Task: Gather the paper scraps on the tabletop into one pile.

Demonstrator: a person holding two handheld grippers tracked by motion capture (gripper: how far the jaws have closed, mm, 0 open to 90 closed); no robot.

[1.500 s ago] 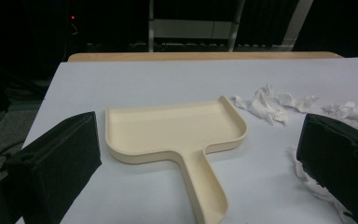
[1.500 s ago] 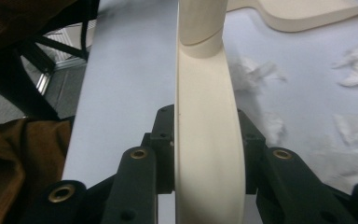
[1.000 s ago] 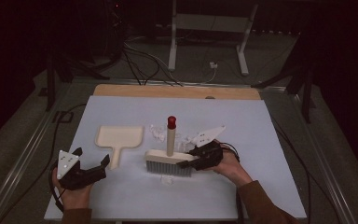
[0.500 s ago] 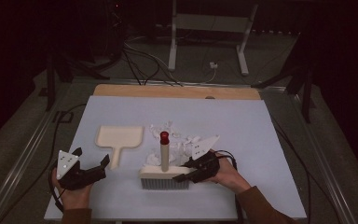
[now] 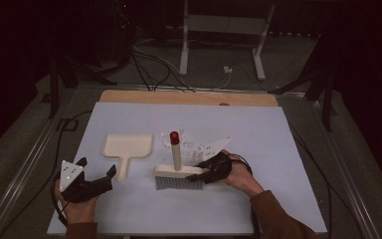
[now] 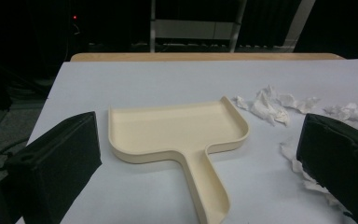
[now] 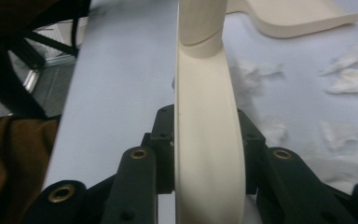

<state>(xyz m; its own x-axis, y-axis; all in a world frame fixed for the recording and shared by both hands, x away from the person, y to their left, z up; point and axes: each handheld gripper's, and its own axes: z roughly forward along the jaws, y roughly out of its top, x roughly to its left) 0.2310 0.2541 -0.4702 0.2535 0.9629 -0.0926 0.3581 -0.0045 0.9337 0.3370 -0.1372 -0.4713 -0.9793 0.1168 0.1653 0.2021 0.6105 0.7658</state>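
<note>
Right gripper (image 5: 205,173) pinches the cream brush (image 5: 178,172) by its back, bristles down on the table (image 5: 278,149); its own view shows the clamp close up. Left gripper (image 5: 97,177), spread, faces the dustpan (image 6: 177,130) and paper scraps (image 6: 270,102).

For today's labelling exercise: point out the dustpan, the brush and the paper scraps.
dustpan (image 6: 177,128): left gripper view, middle of its flat tray.
brush (image 5: 178,171): high view, cream head above the bristles.
paper scraps (image 6: 269,105): left gripper view, largest crumpled piece.
</note>
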